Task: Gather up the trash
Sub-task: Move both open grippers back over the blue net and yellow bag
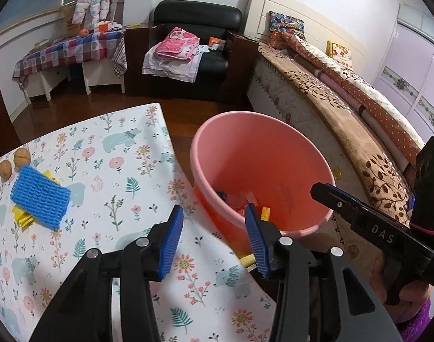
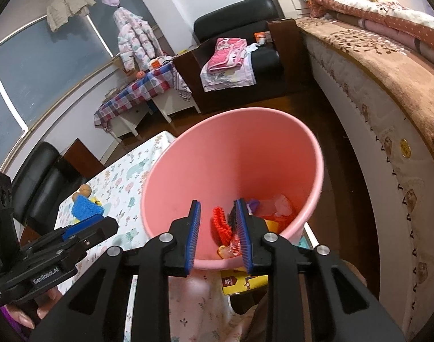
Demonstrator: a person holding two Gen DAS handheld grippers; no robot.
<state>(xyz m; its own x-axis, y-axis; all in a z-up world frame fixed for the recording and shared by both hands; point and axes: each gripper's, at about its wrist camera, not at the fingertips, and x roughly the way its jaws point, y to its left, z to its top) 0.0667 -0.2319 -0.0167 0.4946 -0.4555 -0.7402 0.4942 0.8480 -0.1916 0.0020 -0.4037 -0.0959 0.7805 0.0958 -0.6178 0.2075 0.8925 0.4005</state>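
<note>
Both tongs hung over the pink bin (image 2: 273, 154) with nothing between their blue pads. Left tongs (image 1: 214, 239) stood spread wide above the bench (image 1: 111, 154) edge and the bin's near rim. Right tongs (image 2: 218, 236) were parted by a narrower gap, pointing down into the bin's mouth; in the left view they showed as a black arm (image 1: 368, 216) reaching over the far rim.

Inside the bin lay a red knitted piece (image 2: 221, 223), a dark purple scrap (image 2: 254, 203), pale pink paper (image 2: 282, 205) and a yellow bit (image 1: 266, 213). Still on the bench's floral cloth were a blue mesh pad (image 1: 40, 196) lying on yellow wrappers (image 1: 23, 216), and two walnuts (image 1: 14, 162) just beside its far corner. A yellow box (image 2: 239, 282) sat below the bin's near edge.

The bin stood between the bench and a bed (image 1: 345, 131). Across the wooden floor was a black armchair (image 1: 188, 57) with pink cloth (image 1: 177, 45) on its seat.
</note>
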